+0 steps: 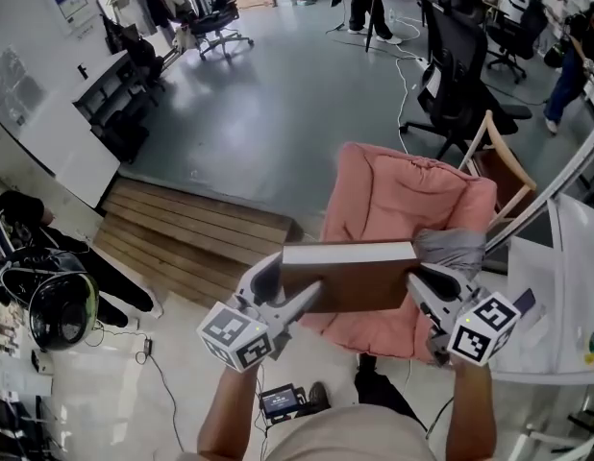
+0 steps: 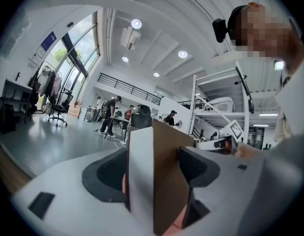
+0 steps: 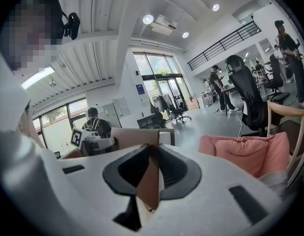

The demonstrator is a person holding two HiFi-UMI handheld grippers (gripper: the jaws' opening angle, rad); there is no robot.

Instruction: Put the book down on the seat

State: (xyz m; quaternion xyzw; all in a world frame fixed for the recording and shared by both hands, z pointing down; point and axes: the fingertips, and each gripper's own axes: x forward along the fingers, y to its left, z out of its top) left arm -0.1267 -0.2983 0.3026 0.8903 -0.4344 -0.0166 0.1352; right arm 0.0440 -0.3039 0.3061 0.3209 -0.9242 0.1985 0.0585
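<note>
A brown-covered book [image 1: 350, 275] with a pale page edge is held level above the pink cushioned seat [image 1: 412, 200] of a wooden chair. My left gripper [image 1: 302, 301] is shut on the book's left end; in the left gripper view the book [image 2: 159, 181] stands between the dark pads. My right gripper [image 1: 417, 279] is shut on the book's right end, and in the right gripper view a brown corner of the book [image 3: 148, 181] fills the gap between the jaws. The pink seat [image 3: 245, 151] shows to the right there.
A wooden step platform [image 1: 191, 233] lies left of the chair. A black office chair [image 1: 456, 65] stands behind it, a white table edge [image 1: 566, 286] at the right. A helmet and bags [image 1: 47, 296] sit at the left. People stand at the far desks.
</note>
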